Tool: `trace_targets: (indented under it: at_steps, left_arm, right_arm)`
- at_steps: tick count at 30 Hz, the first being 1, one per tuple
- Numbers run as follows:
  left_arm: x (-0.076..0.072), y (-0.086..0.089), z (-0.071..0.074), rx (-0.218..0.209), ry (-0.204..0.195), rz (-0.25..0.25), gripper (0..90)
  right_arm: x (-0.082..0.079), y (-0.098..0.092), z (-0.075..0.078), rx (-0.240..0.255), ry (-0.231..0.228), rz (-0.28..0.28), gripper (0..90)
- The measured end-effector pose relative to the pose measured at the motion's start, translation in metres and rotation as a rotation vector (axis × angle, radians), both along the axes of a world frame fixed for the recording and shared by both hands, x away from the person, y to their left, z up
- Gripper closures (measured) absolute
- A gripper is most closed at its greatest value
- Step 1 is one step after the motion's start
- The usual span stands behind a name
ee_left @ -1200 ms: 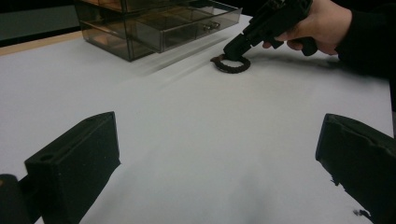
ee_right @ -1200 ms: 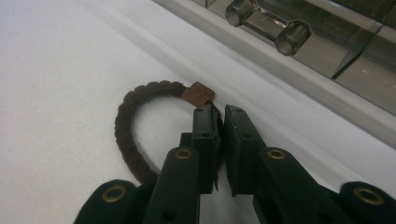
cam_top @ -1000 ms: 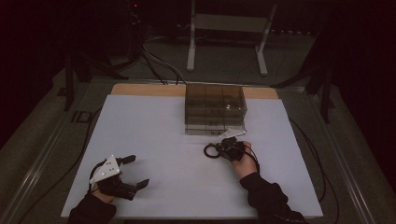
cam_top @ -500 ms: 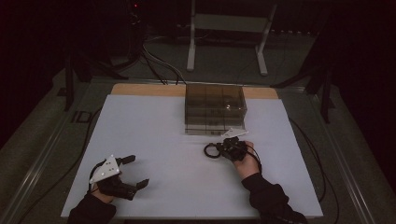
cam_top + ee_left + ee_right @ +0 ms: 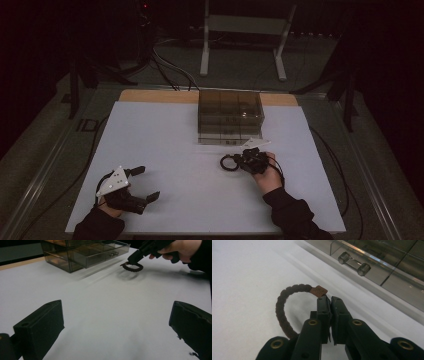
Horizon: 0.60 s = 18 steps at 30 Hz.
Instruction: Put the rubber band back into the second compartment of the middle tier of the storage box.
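A dark brown braided bracelet (image 5: 228, 162) with a small tan tag hangs in front of the smoky clear drawer unit (image 5: 230, 117). My right gripper (image 5: 239, 161) is shut on the bracelet (image 5: 280, 305) by the tag, its jaws pressed together at the tips (image 5: 330, 298). In the left gripper view the ring (image 5: 131, 267) dangles from the right gripper (image 5: 131, 260), just above the white table with its shadow below. My left gripper (image 5: 147, 183) rests near the front left of the table, open with nothing between its jaws (image 5: 116, 312).
The drawer unit (image 5: 387, 267) has a clear bar handle (image 5: 354, 263) on its lowest drawer, close behind the bracelet. The white table top (image 5: 165, 140) stretches between the two hands. Cables run along both table sides, and a stand is behind the table.
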<state>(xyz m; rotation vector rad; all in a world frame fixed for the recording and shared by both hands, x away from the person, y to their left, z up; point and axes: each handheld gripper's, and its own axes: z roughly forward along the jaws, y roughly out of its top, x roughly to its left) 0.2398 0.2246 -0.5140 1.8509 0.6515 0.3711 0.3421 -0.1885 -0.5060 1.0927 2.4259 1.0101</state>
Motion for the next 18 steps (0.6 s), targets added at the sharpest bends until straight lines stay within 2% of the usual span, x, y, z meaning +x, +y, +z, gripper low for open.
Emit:
trace_targets:
  at_steps: [18]
  left_arm:
    - [0.0,0.0,0.0,0.0,0.0,-0.004,0.4]
  right_arm:
    - [-0.007,-0.001,0.014,0.005,-0.002,0.017,85.8]
